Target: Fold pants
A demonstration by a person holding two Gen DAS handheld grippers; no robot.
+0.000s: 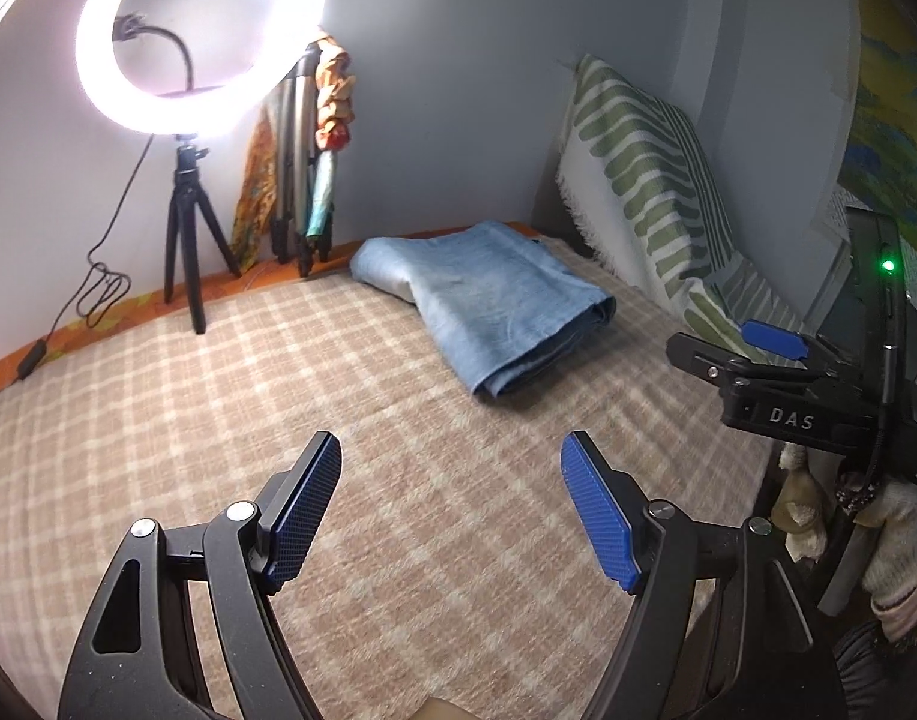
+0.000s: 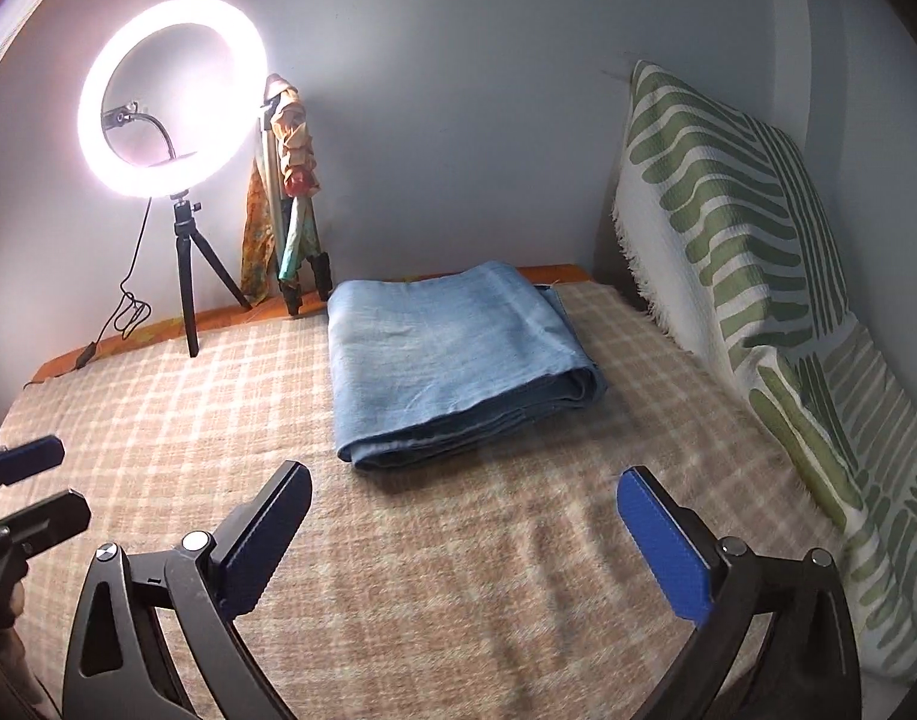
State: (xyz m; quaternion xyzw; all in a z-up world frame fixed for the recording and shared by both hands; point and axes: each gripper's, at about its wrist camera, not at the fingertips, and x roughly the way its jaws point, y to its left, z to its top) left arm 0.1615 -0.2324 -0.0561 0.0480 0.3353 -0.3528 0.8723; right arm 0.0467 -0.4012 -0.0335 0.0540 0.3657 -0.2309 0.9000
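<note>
Light blue denim pants (image 1: 488,306) lie folded in a thick rectangular stack on the beige checked blanket (image 1: 218,390), near the far wall; they also show in the right wrist view (image 2: 452,360). My left gripper (image 1: 452,462) is open and empty, held above the blanket well short of the pants. My right gripper (image 2: 464,492) is open and empty, just in front of the stack's near edge. The right gripper's body (image 1: 782,378) shows at the right of the left wrist view. The left gripper's fingers (image 2: 26,480) show at the left edge of the right wrist view.
A lit ring light (image 2: 170,96) on a small black tripod (image 2: 188,276) stands at the far left with its cable on the blanket. A folded tripod draped with colourful cloth (image 2: 290,192) leans on the wall. A green-patterned cushion (image 2: 758,252) lines the right side.
</note>
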